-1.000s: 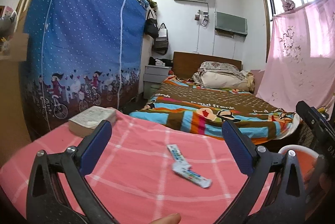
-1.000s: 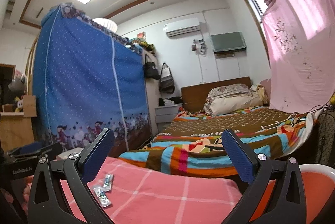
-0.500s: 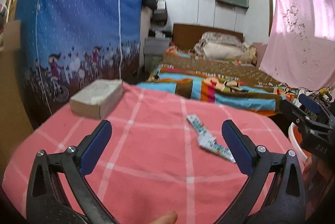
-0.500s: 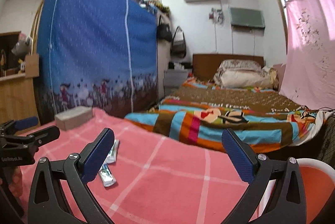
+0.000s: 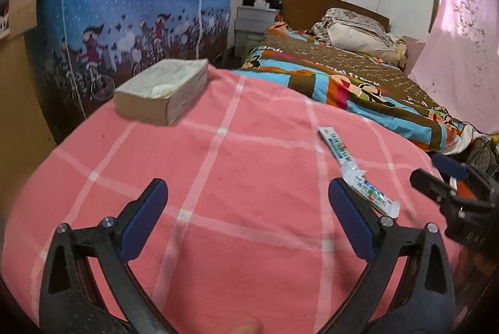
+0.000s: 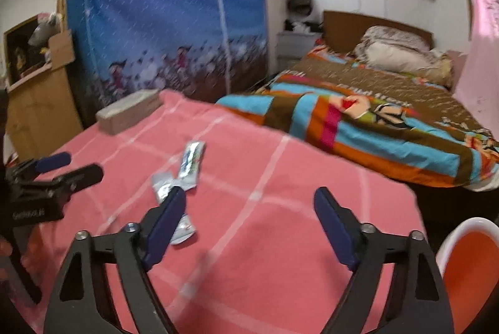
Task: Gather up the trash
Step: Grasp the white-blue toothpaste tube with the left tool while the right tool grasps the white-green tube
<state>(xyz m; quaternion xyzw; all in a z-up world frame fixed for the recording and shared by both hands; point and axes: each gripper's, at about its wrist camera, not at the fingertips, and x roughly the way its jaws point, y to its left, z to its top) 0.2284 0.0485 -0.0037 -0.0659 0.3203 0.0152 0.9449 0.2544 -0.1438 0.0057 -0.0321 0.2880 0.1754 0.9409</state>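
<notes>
Wrappers (image 5: 354, 170) mid-table on cloth (image 5: 218, 178); book (image 5: 162, 90) far-left corner; bed (image 5: 343, 78) behind; bin (image 6: 467, 265) right of table.

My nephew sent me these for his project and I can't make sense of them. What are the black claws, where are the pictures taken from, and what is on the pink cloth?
There is no robot here. A person holds a two-finger grasping tool in each hand, and a wide-angle camera on each tool looks forward along its fingers. One picture comes from the left tool, the other from the right tool; each also catches the other tool at its edge. Both tools are open and hold nothing.

On the pink checked cloth lie two crumpled wrappers, end to end, which are the trash to collect, and a thick book near the far left corner. An orange bin with a white rim shows at the lower right of the right view. Behind are a bed and a blue fabric wardrobe.
</notes>
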